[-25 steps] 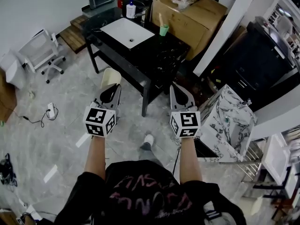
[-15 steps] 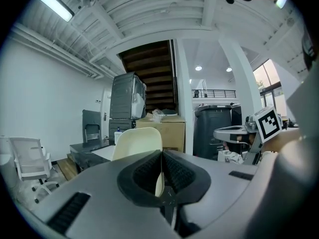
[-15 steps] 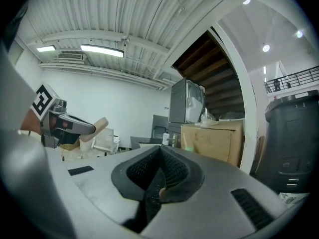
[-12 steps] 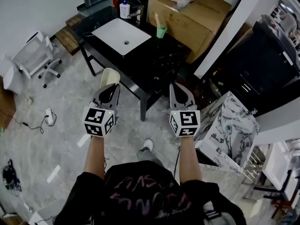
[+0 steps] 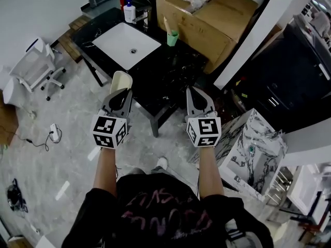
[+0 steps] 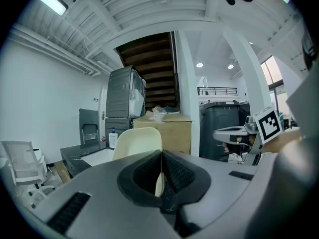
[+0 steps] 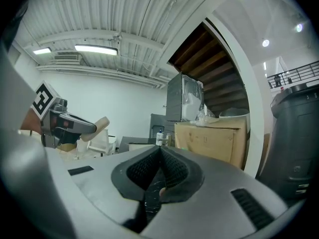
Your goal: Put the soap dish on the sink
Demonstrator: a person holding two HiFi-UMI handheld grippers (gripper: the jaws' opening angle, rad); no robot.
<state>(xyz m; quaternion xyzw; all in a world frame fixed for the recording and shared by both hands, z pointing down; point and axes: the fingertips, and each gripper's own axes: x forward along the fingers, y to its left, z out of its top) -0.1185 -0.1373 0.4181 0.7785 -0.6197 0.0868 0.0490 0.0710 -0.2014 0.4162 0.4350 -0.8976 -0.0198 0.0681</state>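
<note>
- One soap dish (image 5: 120,80), cream-coloured, is clamped by its lower edge in your left gripper (image 5: 122,91). It projects forward past the jaw tips.
- In the left gripper view the soap dish (image 6: 136,141) stands upright above the left gripper (image 6: 161,156), with its broad face towards the camera.
- The white sink (image 5: 115,44) is set in a black table (image 5: 173,74), ahead of the dish and slightly to its left. Dish and sink are well apart.
- In the head view the dish shows against the table's near edge. Its height over that edge cannot be judged.
- On the table, a white bottle (image 5: 129,11) stands beyond the sink and a green cup (image 5: 172,37) stands to the sink's right.
- A cardboard box (image 5: 209,15) sits close behind the table on the right.
- Open marble floor (image 5: 62,133) lies to your left, with a white chair (image 5: 36,66) at its far side.
- A marble-patterned cabinet (image 5: 248,149) stands just beside your right arm.
- Left jaws are closed down on the dish's thin edge, with no gap showing beside it.
- Your right gripper (image 5: 195,91) is level with the left one, over the table's near corner.
- In the right gripper view the right gripper (image 7: 159,151) has its jaws pressed together at the tips, with nothing between them.
</note>
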